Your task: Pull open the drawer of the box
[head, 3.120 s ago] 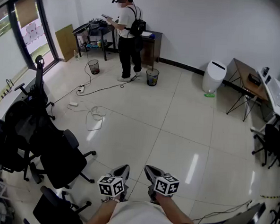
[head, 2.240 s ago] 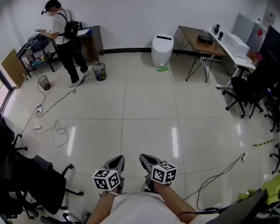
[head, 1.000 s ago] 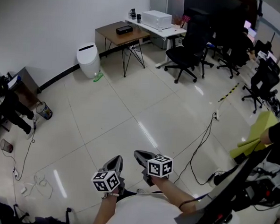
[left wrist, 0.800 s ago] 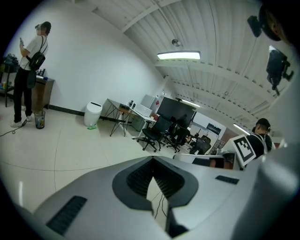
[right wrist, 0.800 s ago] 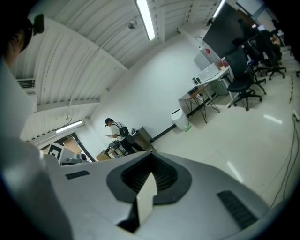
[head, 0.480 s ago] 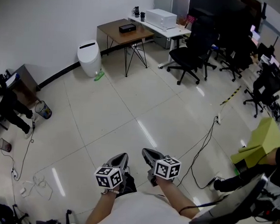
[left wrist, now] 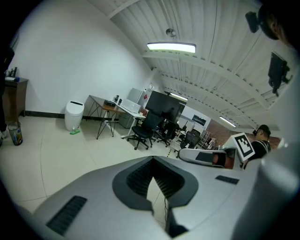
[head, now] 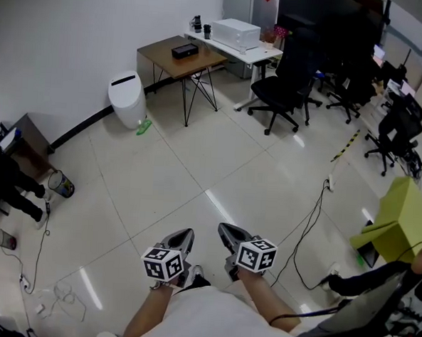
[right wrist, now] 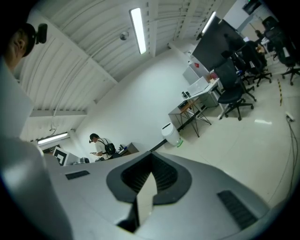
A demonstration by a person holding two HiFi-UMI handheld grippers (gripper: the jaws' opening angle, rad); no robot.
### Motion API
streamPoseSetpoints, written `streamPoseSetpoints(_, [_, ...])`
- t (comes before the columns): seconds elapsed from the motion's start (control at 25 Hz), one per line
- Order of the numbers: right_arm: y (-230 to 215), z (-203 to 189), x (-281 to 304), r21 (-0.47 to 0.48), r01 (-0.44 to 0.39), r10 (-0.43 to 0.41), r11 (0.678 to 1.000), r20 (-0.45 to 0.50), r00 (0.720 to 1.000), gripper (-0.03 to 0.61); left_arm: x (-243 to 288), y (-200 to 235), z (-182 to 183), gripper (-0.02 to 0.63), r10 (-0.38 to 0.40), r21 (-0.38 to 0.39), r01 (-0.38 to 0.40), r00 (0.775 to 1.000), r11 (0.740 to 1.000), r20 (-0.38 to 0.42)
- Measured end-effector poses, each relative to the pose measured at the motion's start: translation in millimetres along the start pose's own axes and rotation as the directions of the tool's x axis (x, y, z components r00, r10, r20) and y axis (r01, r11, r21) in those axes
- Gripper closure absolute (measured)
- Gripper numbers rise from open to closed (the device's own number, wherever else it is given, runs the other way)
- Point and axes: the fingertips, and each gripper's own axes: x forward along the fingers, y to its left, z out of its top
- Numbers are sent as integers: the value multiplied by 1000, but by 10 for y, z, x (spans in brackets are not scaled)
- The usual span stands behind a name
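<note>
No box with a drawer shows in any view. Both grippers are held close to the person's chest over bare floor tiles, side by side. In the head view my left gripper (head: 182, 236) and my right gripper (head: 225, 232) point forward, each with its marker cube behind it. Seen from the left gripper view, the left gripper (left wrist: 153, 161) has its jaw tips meeting with nothing between them. The right gripper (right wrist: 151, 158) in the right gripper view is likewise shut on nothing.
A wooden table (head: 176, 57) and a white bin (head: 127, 99) stand by the far wall. A white desk (head: 236, 46) and black office chairs (head: 284, 83) fill the far right. A cable (head: 305, 218) crosses the floor at the right. A person (right wrist: 99, 146) stands far off.
The head view has swung from the person at the bench across to the table, desk and chairs. Both grippers stay shut and close to the body.
</note>
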Motion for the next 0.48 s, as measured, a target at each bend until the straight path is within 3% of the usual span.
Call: streamPoseSetpoints(0.48, [132,223,685,-43,40,-38,998,43,998,592,171,607,379,611,-76,16,76,997,997,-14])
